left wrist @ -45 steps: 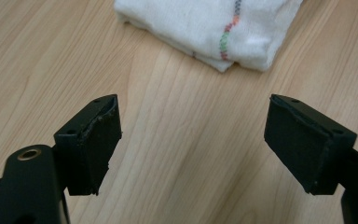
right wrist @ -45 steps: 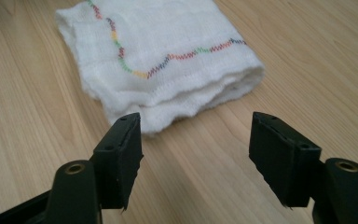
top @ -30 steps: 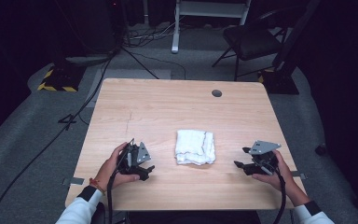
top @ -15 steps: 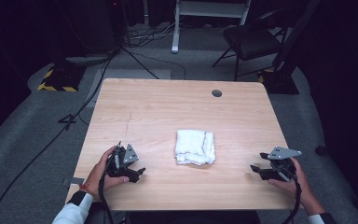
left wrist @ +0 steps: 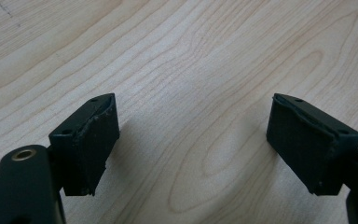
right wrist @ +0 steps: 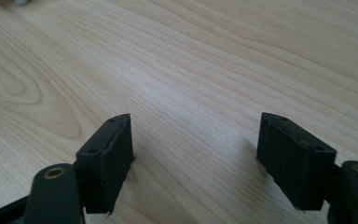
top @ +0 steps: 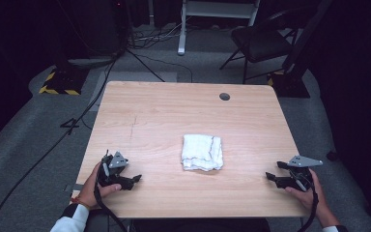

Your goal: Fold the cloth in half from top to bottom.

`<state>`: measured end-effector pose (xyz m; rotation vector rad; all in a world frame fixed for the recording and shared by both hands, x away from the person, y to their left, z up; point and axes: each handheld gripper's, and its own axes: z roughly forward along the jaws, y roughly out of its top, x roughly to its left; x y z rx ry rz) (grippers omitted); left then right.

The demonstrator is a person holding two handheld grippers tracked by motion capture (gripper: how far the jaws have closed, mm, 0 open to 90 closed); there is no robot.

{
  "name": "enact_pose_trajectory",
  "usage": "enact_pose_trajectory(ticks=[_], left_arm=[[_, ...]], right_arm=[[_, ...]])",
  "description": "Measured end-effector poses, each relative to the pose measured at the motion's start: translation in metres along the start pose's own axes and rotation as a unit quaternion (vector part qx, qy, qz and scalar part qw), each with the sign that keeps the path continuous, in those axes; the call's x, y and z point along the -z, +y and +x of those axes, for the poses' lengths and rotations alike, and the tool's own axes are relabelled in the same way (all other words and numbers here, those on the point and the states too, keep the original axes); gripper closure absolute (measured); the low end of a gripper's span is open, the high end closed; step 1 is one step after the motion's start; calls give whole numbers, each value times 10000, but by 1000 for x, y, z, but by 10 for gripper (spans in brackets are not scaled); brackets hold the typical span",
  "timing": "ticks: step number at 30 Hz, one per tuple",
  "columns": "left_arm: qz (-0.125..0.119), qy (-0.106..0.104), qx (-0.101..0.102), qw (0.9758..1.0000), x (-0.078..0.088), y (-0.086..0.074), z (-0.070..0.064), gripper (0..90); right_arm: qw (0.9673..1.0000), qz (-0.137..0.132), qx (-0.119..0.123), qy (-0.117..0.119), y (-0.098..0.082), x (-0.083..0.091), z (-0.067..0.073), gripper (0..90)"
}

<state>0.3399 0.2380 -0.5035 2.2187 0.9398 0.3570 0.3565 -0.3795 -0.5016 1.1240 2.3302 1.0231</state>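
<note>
Resting low at the near edge of the worktop (top: 174,111), both claws sit empty. Left claw (top: 134,179) at approx 8 o'clock from the folded white towel (top: 202,152), jaws apart w/ bare wood between them in the left gripper view (left wrist: 193,140), nothing touching the pads. Right claw (top: 270,175) at approx 4 o'clock from the towel, jaws spread wide & have just been opening; in the right gripper view (right wrist: 196,149) just wood grain between them. Towel lies flat near worktop centre, a bit toward the near side, well apart from both claws, roughly between them. Each hand grips its claw body from behind: left hand (top: 96,186), right hand (top: 314,195). Small dark round hole (top: 224,96) in the worktop at 12 o'clock from the towel, near the far edge.
</note>
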Motion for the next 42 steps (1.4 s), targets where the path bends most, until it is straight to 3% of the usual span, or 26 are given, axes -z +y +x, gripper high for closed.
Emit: enact_pose_trajectory(ticks=[10, 42], left_arm=[[-7, 48, 48, 10000, 0, 0, -1, 169], [-5, 49, 48, 10000, 0, 0, -1, 169]], right_arm=[[10000, -3, -51, -36, 3, -5, -2, 187], [10000, 2, -77, -56, 4, -7, -3, 184]])
